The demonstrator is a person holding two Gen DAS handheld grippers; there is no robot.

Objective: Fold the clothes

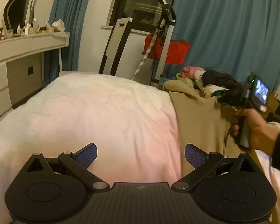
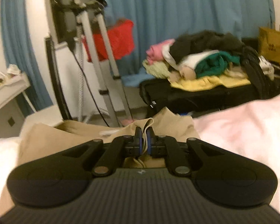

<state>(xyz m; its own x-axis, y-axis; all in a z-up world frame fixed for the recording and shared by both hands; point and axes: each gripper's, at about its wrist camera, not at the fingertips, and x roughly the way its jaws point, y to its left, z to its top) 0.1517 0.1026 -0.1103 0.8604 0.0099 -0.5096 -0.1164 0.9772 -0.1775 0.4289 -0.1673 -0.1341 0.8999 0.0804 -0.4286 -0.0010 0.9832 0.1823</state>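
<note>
A tan garment (image 1: 199,119) lies spread on the right part of a bed with a white duvet (image 1: 102,112). My left gripper (image 1: 141,155) is open and empty, low over the duvet just left of the garment's edge. My right gripper (image 2: 143,140) is shut on a bunched edge of the tan garment (image 2: 46,136), lifting it a little. In the left wrist view the right gripper's body and the hand holding it (image 1: 252,115) are at the right, over the garment; its fingers are hidden there.
A pile of mixed clothes (image 2: 205,59) lies on a black suitcase (image 2: 196,93) beyond the bed. A garment steamer stand (image 2: 95,56) with a red cloth (image 2: 119,39) stands by the blue curtains. A white dresser (image 1: 18,56) with bottles stands at the left.
</note>
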